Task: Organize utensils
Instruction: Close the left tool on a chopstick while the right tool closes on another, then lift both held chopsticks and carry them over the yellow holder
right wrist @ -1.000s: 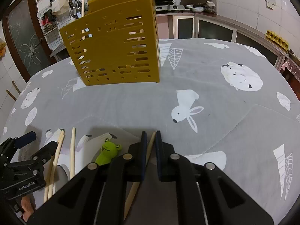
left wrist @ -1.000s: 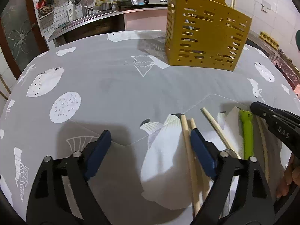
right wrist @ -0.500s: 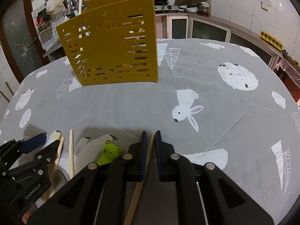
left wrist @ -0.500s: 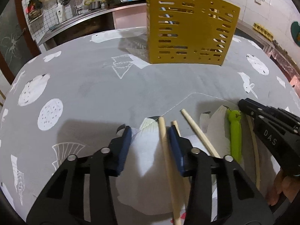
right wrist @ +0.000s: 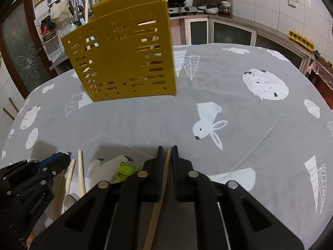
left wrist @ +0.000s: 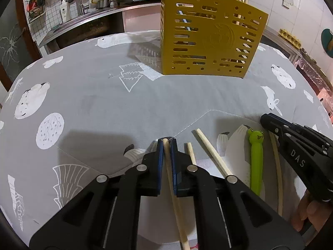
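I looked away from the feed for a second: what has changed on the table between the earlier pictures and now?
The left gripper slid right over the nearest chopstick and closed on it; a second ago its jaws were wide open. The right gripper stayed shut on its own chopstick. The yellow utensil holder, green frog utensil and the two loose chopsticks lie as before.

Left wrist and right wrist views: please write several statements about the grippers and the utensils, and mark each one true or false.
1. The left gripper is shut on a pale wooden chopstick. True.
2. The right gripper is open and holds nothing. False: it is shut on a thin wooden chopstick.
3. The yellow perforated utensil holder stands upright on the grey cloth. True.
4. The green frog-headed utensil is inside the holder. False: it lies on the cloth.
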Demonstrator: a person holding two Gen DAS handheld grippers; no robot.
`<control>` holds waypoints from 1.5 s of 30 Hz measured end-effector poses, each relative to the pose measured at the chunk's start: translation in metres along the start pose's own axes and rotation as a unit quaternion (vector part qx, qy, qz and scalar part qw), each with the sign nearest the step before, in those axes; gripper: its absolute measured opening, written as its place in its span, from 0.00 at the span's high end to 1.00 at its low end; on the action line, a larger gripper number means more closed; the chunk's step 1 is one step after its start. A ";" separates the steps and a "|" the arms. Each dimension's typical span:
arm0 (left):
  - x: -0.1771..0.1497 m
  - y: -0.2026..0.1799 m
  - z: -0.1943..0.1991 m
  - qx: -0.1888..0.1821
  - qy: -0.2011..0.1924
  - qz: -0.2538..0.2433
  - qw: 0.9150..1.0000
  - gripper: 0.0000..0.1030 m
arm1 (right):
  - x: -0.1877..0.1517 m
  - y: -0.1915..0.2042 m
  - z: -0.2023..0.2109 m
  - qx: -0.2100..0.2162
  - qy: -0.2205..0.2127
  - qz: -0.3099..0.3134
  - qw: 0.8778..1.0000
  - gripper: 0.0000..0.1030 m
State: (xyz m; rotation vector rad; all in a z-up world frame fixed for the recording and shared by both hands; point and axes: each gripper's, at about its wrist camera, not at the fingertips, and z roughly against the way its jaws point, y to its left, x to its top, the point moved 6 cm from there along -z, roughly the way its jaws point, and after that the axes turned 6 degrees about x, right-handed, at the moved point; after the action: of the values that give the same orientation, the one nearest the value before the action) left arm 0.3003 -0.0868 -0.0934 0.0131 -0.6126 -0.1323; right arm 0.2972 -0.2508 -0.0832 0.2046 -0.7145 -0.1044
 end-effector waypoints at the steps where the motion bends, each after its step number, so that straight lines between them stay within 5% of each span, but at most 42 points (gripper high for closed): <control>1: 0.000 0.000 0.000 -0.001 0.000 0.001 1.000 0.94 | 0.001 0.000 0.000 0.000 -0.001 0.000 1.000 0.92; 11: 0.007 0.007 0.018 -0.009 -0.029 0.012 0.999 0.95 | 0.010 -0.002 0.017 0.002 -0.030 -0.001 1.000 0.93; 19: 0.017 0.017 0.055 0.002 -0.084 0.016 0.996 0.95 | 0.025 0.014 0.059 -0.003 -0.096 0.032 0.995 0.93; 40: 0.024 0.032 0.157 0.001 -0.241 0.029 0.970 0.95 | 0.044 0.024 0.167 -0.001 -0.259 0.064 0.964 0.95; 45: 0.025 0.032 0.166 0.004 -0.261 0.020 0.965 0.96 | 0.045 0.026 0.165 -0.004 -0.251 0.077 0.965 0.95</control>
State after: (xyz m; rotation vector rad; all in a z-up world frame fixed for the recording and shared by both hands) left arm 0.2290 -0.0537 0.0579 -0.0269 -1.1399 -0.0930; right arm 0.2226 -0.2579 0.0730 0.1130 -1.2320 -0.0092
